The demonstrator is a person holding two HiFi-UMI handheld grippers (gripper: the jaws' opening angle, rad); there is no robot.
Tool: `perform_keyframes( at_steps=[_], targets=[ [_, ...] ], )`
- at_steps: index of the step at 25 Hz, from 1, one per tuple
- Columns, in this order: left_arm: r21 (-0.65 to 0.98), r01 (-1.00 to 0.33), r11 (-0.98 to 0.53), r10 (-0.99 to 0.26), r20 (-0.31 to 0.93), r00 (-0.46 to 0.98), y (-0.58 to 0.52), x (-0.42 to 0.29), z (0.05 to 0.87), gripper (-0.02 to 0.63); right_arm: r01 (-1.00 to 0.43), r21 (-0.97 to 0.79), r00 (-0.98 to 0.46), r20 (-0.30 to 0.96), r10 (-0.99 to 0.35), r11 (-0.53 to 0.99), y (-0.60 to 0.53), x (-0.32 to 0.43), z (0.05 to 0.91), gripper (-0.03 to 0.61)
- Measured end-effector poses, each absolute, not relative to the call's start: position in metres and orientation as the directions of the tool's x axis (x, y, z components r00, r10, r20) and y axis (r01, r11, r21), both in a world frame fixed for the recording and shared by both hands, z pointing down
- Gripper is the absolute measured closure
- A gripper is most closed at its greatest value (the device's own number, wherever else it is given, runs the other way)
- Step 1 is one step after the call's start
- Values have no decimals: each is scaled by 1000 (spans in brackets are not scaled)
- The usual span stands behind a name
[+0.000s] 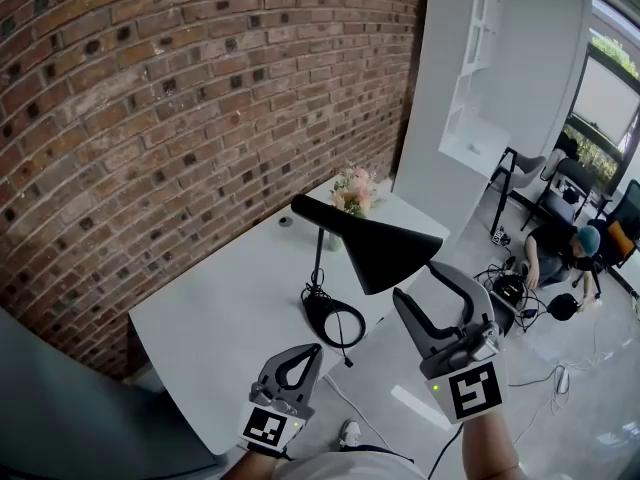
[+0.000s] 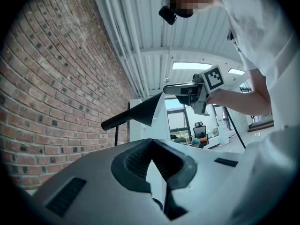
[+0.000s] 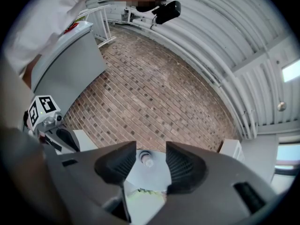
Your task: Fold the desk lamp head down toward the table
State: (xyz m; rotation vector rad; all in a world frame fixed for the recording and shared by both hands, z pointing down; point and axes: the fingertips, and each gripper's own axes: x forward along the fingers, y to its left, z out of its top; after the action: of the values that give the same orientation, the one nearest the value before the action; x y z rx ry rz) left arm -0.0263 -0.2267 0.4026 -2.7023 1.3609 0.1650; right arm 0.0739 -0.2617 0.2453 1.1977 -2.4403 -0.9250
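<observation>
Lamp head (image 1: 385, 250) sits mid-table (image 1: 215, 313), mouth facing near-right, not tabletop: fold prob. incomplete. R gripper (image 1: 415, 280) released, jaws apart at the shade rim. L gripper (image 1: 310, 351) clenched, empty, near edge.

No legible words, brands, numbers or signs in any view, only coded black-and-white square markers without letters, one on left cube (image 1: 266, 429) of left gripper (image 1: 316, 349), near left, one on right cube (image 1: 473, 390) of right gripper (image 1: 415, 280), near right.
</observation>
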Motion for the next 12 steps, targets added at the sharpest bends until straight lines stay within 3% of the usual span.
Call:
perform_keyframes(
  at_steps=[12],
  targets=[
    [-45,-797,-602,-785,-145,602,-228,-27,407,606,-605,647,-611,-4,-792,464,-254,76,270,390]
  ],
)
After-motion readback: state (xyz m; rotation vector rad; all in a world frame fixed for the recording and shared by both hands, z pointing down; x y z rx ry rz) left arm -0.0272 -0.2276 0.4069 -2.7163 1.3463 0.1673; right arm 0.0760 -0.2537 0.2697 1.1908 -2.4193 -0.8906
